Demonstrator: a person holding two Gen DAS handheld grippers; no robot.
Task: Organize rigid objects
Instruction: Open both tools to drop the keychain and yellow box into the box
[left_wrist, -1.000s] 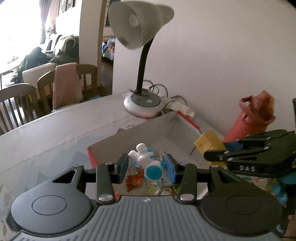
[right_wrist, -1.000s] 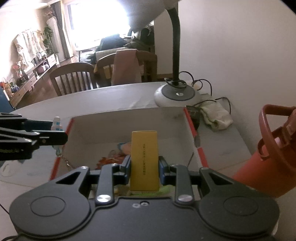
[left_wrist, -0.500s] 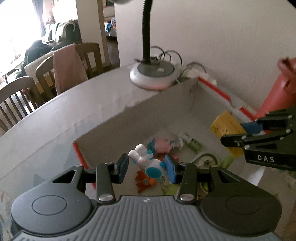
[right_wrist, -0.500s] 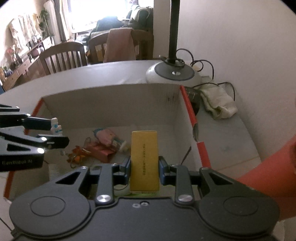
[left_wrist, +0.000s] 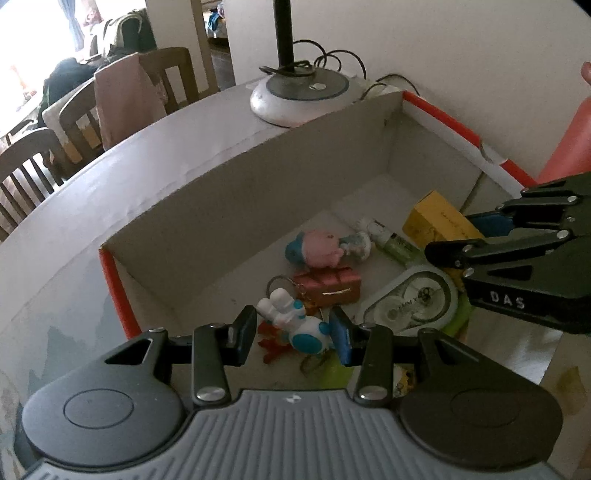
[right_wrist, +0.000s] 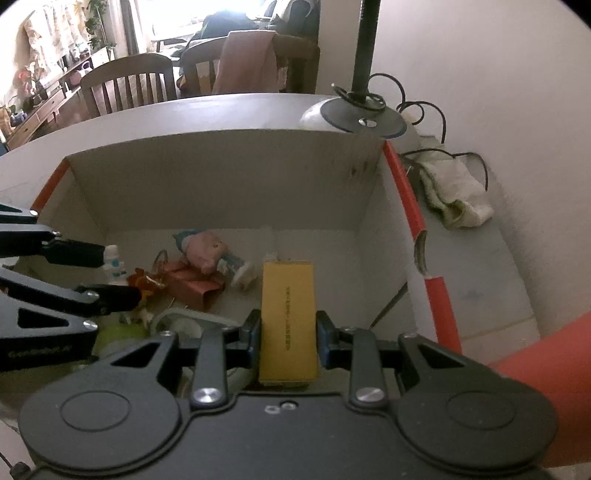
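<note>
My left gripper (left_wrist: 293, 332) is shut on a small white and blue astronaut figure (left_wrist: 295, 319), held over the near left part of an open cardboard box (left_wrist: 258, 173) with red edges. Over the right side of the same box (right_wrist: 229, 173), my right gripper (right_wrist: 288, 332) is shut on a flat yellow box (right_wrist: 288, 314). On the box floor lie a pink pig toy (left_wrist: 321, 249), a reddish gift-box keychain (left_wrist: 328, 286), a correction tape dispenser (left_wrist: 410, 301) and a small green tube (left_wrist: 395, 245). Each gripper shows in the other's view: the right one (left_wrist: 476, 236) and the left one (right_wrist: 110, 277).
A desk lamp base (left_wrist: 299, 92) with coiled cables stands behind the box by the wall. A crumpled white cloth (right_wrist: 450, 192) lies right of the box. A red-orange jug (right_wrist: 546, 354) stands at the near right. Wooden chairs (right_wrist: 129, 81) line the table's far side.
Both grippers have sunk toward the box and tilted further down, still holding the astronaut figure and the yellow box. The box floor and its contents now fill more of each view.
</note>
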